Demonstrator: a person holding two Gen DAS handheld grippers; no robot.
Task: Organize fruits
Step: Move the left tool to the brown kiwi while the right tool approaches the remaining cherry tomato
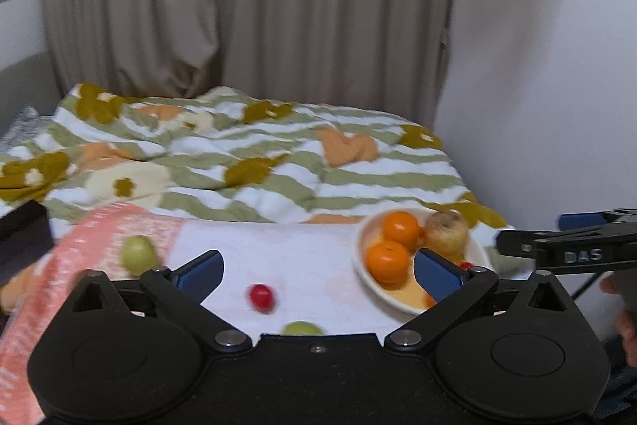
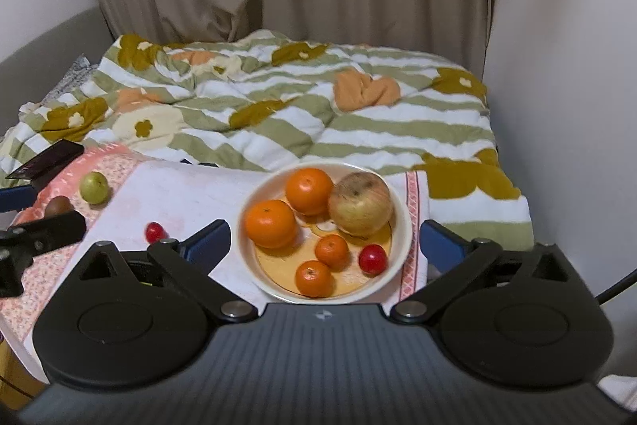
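Right wrist view: right tool [image 2: 324, 239] spread wide, empty, above bowl [image 2: 402, 226] holding oranges, apple [image 2: 360, 204], red fruit. Left tool [image 1: 318, 271] also wide, empty. Loose on cloth: green fruit [image 2: 94, 187], red fruit [image 1: 261, 297], second green [image 1: 302, 328]. Next likely: centre jaws over one loose fruit, descend straight, close gently so it can't roll.
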